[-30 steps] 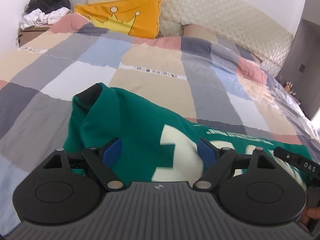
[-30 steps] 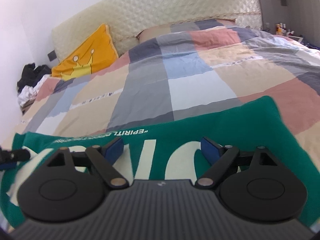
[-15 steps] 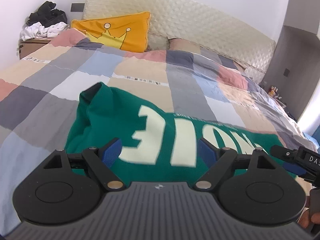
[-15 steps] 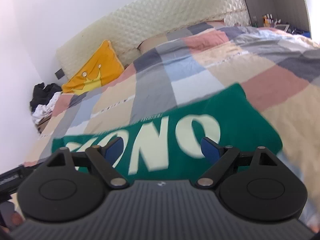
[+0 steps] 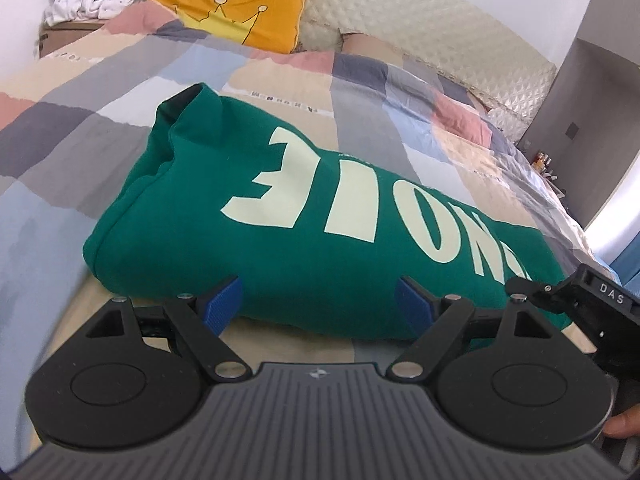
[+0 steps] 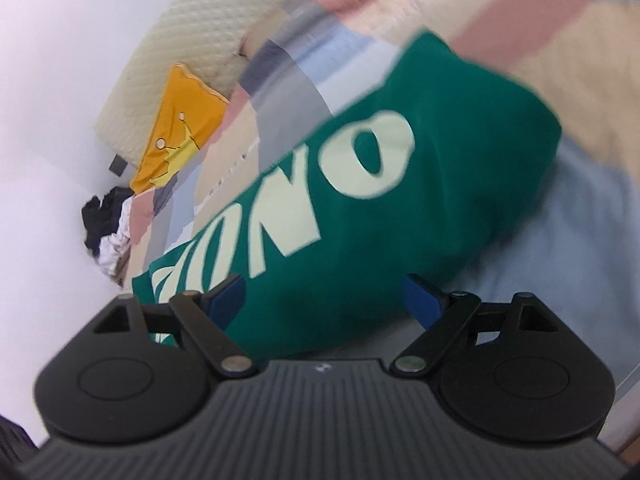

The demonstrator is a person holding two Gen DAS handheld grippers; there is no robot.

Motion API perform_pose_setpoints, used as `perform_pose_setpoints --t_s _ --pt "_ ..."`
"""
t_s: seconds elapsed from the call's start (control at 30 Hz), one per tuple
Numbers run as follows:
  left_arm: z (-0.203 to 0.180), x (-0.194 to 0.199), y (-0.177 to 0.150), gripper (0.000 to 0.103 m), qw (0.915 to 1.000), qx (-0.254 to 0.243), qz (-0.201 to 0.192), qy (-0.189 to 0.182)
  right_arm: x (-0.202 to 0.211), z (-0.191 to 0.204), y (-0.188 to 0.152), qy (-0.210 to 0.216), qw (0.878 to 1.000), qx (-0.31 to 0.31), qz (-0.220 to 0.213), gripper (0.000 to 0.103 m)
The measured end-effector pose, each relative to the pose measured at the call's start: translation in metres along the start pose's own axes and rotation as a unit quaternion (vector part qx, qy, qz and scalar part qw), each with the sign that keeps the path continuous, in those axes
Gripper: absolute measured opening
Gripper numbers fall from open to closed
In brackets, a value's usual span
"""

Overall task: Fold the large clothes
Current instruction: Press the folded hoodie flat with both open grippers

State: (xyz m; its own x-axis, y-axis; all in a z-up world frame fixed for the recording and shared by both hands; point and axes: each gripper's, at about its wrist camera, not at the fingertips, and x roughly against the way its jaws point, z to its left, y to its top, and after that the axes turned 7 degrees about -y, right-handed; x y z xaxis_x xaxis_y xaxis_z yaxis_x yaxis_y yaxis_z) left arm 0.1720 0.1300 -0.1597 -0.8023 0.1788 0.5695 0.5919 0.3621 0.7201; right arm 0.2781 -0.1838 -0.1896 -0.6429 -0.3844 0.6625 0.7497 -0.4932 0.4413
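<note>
one green sweatshirt (image 5: 320, 224), folded, cream lettering up, lies on patchwork duvet (image 5: 100, 92) just ahead of both jaw pairs. left gripper (image 5: 319, 303): jaws spread, nothing pinched, near hem between blue pads. right gripper (image 6: 325, 295): jaws spread, empty, view tilted and blurred. yellow crown pillow (image 5: 244, 12) far beyond, against quilted headboard (image 5: 420, 28).

Left gripper (image 5: 319, 302) and right gripper (image 6: 325, 299) — identical builds: ribbed dark-grey body, two round black discs, black linkage arms with silver pivot screws, blue ridged pads (image 5: 222, 305). Seen side-on, white lettering "DAS" — on the right gripper's black housing.
</note>
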Motion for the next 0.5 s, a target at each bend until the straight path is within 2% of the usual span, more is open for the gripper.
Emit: perform_pose_setpoints --t_s 0.2,0.23,0.27,0.43,0.5 --pt "0.013 -0.010 0.005 0.093 0.9992 0.038 0.009 0.000 -0.005 -0.011 -0.001 0.022 0.997 -0.068 0.006 0.093" --pt "0.017 -0.011 0.007 0.093 0.9988 0.047 0.009 0.000 -0.006 -0.011 -0.002 0.025 0.997 -0.072 0.008 0.095" --pt "0.020 -0.011 0.009 0.094 0.9983 0.057 0.008 0.000 -0.008 -0.013 -0.003 0.034 0.996 -0.077 0.011 0.103" --pt "0.039 -0.013 0.011 0.096 0.9925 0.121 0.008 -0.012 -0.029 -0.022 -0.011 0.067 0.985 -0.138 0.077 0.103" --pt "0.047 -0.015 0.012 0.096 0.9894 0.144 0.010 -0.016 -0.036 -0.025 -0.015 0.074 0.980 -0.161 0.088 0.103"
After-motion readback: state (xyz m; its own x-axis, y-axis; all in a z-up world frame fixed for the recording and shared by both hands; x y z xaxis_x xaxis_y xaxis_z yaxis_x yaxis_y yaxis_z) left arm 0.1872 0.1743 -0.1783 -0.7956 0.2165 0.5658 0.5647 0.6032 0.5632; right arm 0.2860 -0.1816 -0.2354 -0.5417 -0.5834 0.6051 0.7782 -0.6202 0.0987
